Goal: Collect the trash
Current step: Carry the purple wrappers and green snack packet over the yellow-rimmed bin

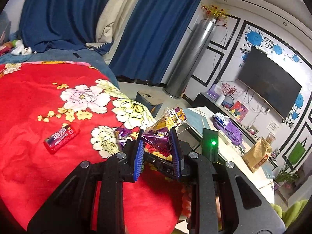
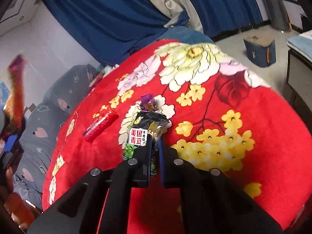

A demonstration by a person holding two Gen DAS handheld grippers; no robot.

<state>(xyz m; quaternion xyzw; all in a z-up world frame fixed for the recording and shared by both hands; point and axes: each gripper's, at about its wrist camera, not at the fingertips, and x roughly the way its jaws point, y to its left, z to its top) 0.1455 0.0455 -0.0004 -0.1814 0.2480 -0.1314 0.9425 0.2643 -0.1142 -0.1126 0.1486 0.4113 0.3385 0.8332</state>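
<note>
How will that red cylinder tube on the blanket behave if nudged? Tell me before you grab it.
The red tube lies on its side on the red floral blanket, so it would probably roll when pushed, though the soft fabric may slow it. It looks rigid and glossy, so it likely won't crumple but might slip between pads.

Each camera sat just behind its tongs, looking forward and slightly downward, close over the red floral blanket (image 1: 29, 101). The left view faced toward the television (image 1: 271, 85); both shared the red tube (image 1: 62, 138) (image 2: 101, 125).
</note>
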